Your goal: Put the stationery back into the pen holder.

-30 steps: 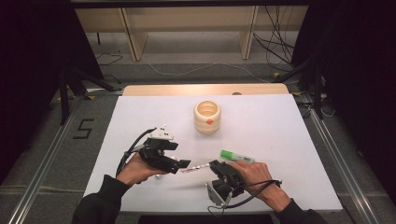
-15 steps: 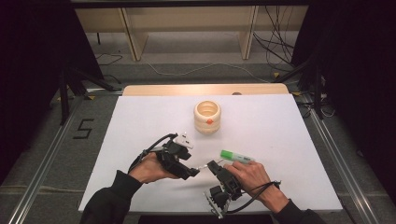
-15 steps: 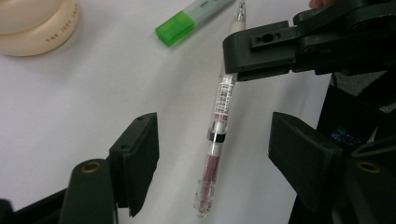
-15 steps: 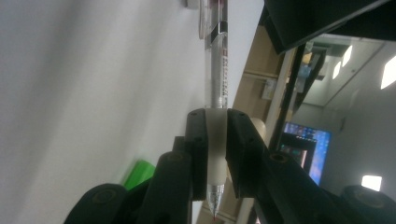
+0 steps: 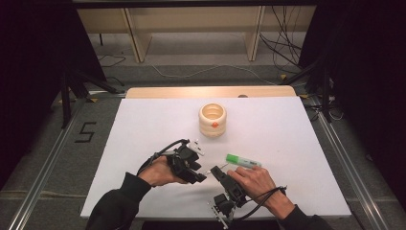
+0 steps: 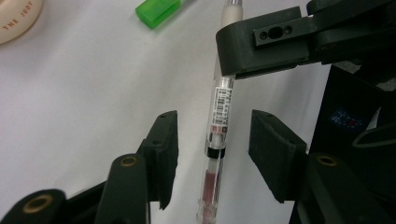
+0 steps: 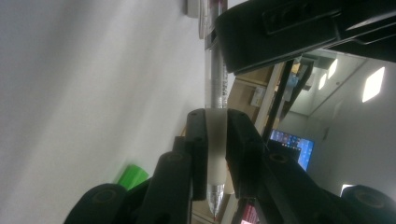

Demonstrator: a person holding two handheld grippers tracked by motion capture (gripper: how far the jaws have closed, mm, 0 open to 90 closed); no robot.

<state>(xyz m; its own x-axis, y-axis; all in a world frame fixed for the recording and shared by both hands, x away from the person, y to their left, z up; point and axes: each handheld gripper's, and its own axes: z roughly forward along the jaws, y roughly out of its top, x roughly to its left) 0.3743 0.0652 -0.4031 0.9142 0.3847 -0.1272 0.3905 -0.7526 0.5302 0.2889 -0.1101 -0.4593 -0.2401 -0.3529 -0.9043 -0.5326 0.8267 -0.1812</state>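
My right gripper [image 7: 215, 154] has its jaws clamped on the white grip section of a pen [image 6: 218, 116], the pads pressed flat against it on both sides, with the writing tip poking out just past them. My left gripper [image 6: 212, 149] has just been closing its jaws; they stand part-way in, one on each side of the pen's clear barrel, and a gap remains on both sides, so nothing is gripped there yet. The barrel carries a barcode label and shows reddish ink lower down. In the high view I see the pen [image 5: 209, 171] bridging the two grippers above the white table [image 5: 287, 124], near its front edge, left gripper [image 5: 200, 176] and right gripper [image 5: 215, 170] close together. A green highlighter [image 5: 242, 161] lies on the table just beyond my right hand [image 5: 256, 181]. A cream ribbed cup [image 5: 212, 120] stands farther back, well apart from both grippers.
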